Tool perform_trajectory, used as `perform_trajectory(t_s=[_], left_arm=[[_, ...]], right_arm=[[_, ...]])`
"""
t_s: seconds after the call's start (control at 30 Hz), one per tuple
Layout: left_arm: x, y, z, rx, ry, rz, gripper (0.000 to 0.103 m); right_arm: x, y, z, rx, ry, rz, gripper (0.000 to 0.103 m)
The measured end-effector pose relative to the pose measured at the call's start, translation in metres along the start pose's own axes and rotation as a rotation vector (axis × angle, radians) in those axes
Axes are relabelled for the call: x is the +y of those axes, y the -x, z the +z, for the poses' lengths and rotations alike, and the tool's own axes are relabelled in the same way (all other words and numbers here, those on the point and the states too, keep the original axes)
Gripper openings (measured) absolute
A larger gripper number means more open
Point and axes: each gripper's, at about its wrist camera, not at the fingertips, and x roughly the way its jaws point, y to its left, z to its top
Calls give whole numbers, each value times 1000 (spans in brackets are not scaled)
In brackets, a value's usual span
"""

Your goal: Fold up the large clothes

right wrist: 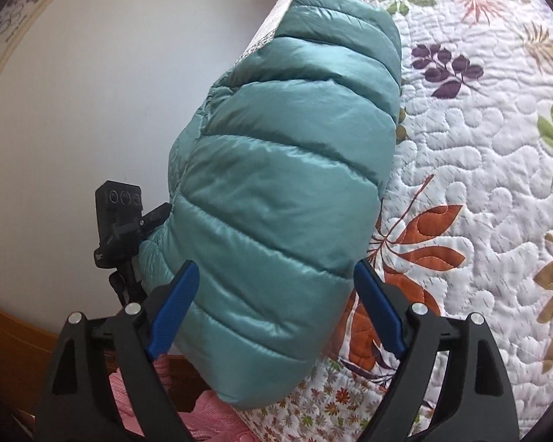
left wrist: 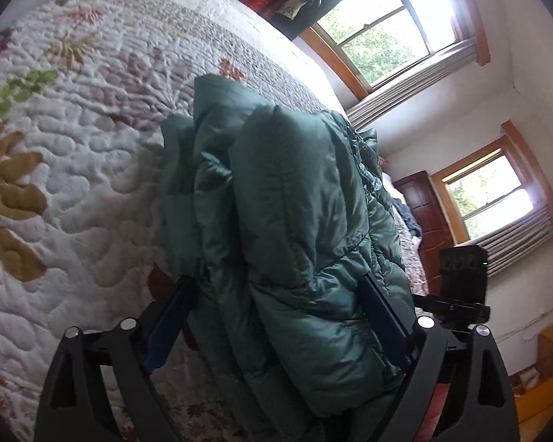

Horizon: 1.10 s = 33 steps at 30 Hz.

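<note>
- Puffy teal jacket (left wrist: 295, 221) bunched over bed (left wrist: 73, 184) edge, 12 o'clock from both cameras.
- Left hand-held gripper (left wrist: 276, 316) and right hand-held gripper (right wrist: 272, 309) clamped on jacket.
- Likely light, soft, slippery; best gripped at seams.

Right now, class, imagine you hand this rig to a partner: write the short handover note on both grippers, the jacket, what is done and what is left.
Left gripper: jaws wide, closed around a thick bunch of the green puffy jacket.
Right gripper: jaws wide, gripping the same jacket across its quilted bulk.
Where: the jacket is bundled in several layers between the two grippers, over the flowered quilt on the bed.
Done: it looks already doubled over, judging by the stacked layers in the left view.
Left: probably lay it flat on the quilt, square the edges, then let go. Whether more folds are needed cannot be told.
</note>
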Motion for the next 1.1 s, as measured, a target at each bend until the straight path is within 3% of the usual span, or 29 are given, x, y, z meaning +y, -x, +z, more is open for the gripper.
perform_trajectory(t_s=[0.27,0.63,0.7,0.77,0.83,0.93,1.1], left_arm=[[21,-21,-3,39,65,-170,99],[19,-38,-6,23,62,-182,100],[17,-38,-9,6,49,-178,100],[12,-37,-12,-7,42,-177,91],[9,-38,-14,-9,59,-201,74],[-2,-39,-14,-20,39,-213,60],[-43,-53,-3,-25,-34,-226,56]], right_arm=[[-20,-33,8,43,-65,85,92],[-11,-73,11,63,-59,140,95],[-4,-71,11,54,-43,136,86],[2,-67,9,42,-28,132,73],[7,-62,13,27,-10,130,57],[19,-47,10,-1,49,100,50],[34,-7,12,-72,99,40,48]])
